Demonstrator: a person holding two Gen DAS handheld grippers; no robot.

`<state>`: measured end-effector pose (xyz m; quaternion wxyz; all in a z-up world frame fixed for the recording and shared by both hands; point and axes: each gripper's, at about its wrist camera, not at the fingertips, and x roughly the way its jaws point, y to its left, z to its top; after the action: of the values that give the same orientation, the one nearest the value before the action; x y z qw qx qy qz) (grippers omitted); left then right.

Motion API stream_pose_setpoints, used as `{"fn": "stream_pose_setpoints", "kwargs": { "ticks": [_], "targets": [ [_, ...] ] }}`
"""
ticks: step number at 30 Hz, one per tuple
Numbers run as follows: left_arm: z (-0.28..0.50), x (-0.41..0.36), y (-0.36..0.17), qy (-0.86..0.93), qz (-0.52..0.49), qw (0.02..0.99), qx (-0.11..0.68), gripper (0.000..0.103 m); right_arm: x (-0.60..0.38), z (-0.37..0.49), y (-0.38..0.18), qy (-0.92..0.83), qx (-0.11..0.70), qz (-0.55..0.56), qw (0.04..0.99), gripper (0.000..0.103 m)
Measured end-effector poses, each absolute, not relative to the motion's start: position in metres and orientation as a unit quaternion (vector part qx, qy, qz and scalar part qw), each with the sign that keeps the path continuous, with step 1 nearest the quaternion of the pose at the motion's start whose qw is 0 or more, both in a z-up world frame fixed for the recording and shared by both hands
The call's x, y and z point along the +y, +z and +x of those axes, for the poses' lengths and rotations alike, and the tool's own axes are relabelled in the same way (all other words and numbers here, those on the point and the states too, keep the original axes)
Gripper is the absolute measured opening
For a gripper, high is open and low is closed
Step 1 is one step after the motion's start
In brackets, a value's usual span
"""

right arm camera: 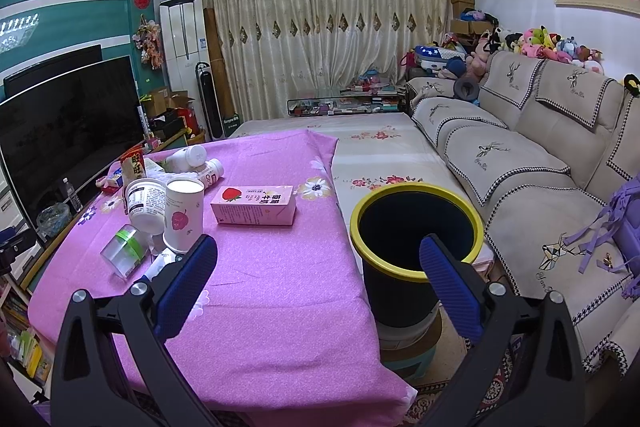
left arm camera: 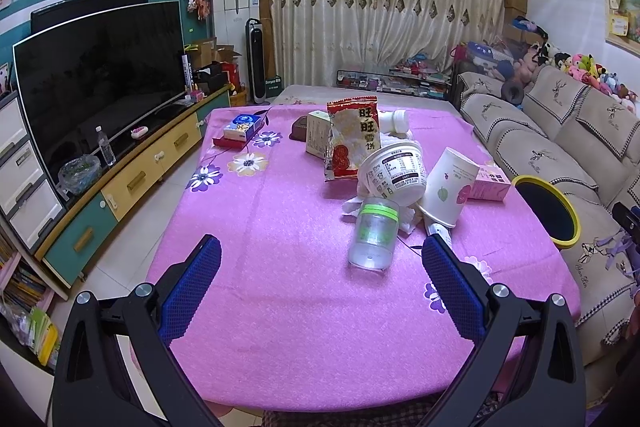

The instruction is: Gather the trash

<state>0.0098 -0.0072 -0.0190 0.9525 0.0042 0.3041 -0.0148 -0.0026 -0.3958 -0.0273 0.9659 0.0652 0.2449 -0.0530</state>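
Observation:
Trash lies in a pile on the pink tablecloth [left arm camera: 280,287]: a clear plastic jar with a green band [left arm camera: 374,235], a white tub [left arm camera: 396,169], a paper cup [left arm camera: 448,189], a red snack bag [left arm camera: 350,141], a pink milk carton [left arm camera: 490,185] and crumpled tissue [left arm camera: 352,207]. My left gripper [left arm camera: 320,267] is open and empty, just short of the jar. My right gripper [right arm camera: 318,259] is open and empty, between the table edge and the black bin with a yellow rim [right arm camera: 416,227]. The carton [right arm camera: 254,205], cup [right arm camera: 182,213] and jar [right arm camera: 122,253] lie to its left.
A TV [left arm camera: 100,79] on a low cabinet [left arm camera: 132,183] stands to the left. A beige sofa [right arm camera: 540,187] runs along the right. A tissue box [left arm camera: 242,125] and white bottles [right arm camera: 200,163] lie at the table's far side. The bin stands on a stool between table and sofa.

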Motion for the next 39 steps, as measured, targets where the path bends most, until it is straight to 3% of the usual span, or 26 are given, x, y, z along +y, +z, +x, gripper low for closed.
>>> {"fn": "stream_pose_setpoints", "kwargs": {
  "ticks": [39],
  "targets": [
    [0.0156,-0.0044,-0.0241,-0.015,0.004,0.949,0.315,0.099,-0.3955,0.0022,-0.0335,-0.051,0.249,0.070,0.965,0.096]
  ]
}}
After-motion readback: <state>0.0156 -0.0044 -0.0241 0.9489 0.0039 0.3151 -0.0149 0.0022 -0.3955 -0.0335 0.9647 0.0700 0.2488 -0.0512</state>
